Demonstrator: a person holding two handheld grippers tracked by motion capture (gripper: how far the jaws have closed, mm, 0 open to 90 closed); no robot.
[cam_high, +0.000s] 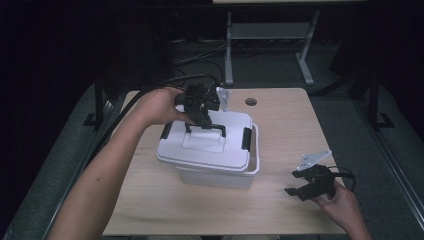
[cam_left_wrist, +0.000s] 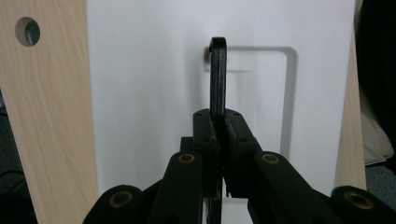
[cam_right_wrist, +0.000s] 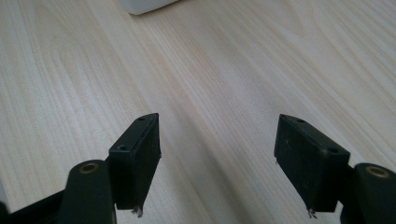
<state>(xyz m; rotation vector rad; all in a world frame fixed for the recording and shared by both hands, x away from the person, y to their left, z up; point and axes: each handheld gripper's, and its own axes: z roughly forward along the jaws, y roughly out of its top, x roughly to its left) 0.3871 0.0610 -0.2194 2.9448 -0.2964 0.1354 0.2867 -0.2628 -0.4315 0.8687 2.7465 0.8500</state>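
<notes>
The right gripper (cam_high: 301, 190) rests low over the table (cam_high: 280, 210), fingers spread wide and empty. The left gripper (cam_high: 202, 120) has its fingers clamped on the black handle (cam_left_wrist: 218, 74) of the white box lid (cam_high: 200, 150).

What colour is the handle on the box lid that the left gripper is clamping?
Black. The handle stands out against the white lid, clearest in the left gripper view, pinched by the left gripper.

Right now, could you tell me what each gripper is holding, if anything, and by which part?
The left gripper is shut on the black handle of the white lid, gripping its bar. The right gripper is open, holding nothing.
</notes>
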